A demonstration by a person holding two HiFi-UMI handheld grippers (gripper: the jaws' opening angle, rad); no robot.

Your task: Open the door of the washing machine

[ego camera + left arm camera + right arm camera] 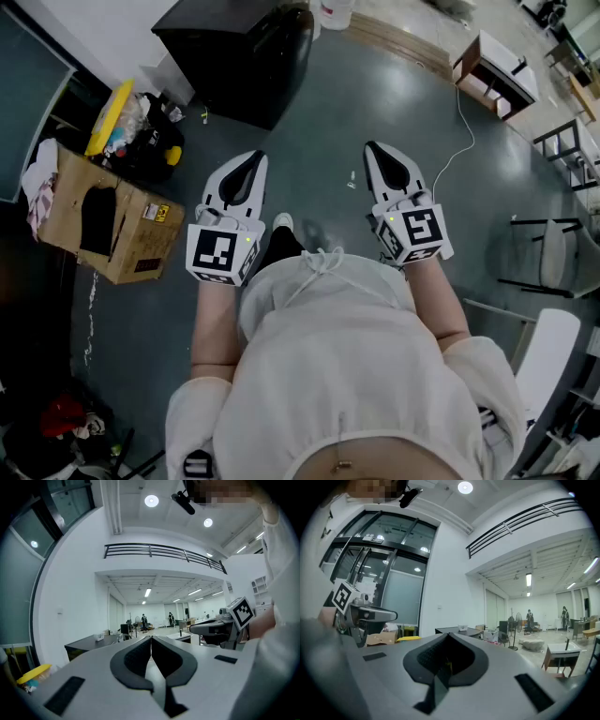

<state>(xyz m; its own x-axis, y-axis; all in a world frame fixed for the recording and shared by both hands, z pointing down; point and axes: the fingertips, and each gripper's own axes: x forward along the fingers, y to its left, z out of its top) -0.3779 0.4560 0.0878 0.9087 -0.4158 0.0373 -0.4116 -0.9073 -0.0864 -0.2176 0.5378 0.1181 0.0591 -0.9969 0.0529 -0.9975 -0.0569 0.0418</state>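
No washing machine shows in any view. My left gripper (248,157) is held level over the dark floor in front of the person, jaws shut with nothing between them. In its own view the left gripper (151,638) points into a large white hall, pads closed together. My right gripper (372,147) is held beside it at the same height, also shut and empty. In the right gripper view the right gripper (449,634) faces a glass-fronted wall and the hall. Each gripper shows in the other's view: the right gripper (220,627) and the left gripper (365,616).
A black desk (239,56) stands ahead of the grippers. To the left sit a cardboard box (112,220) and a yellow-lidded bin (117,117). A white cable (450,155) runs across the floor. A small wooden table (495,75) and chairs (553,253) are at right.
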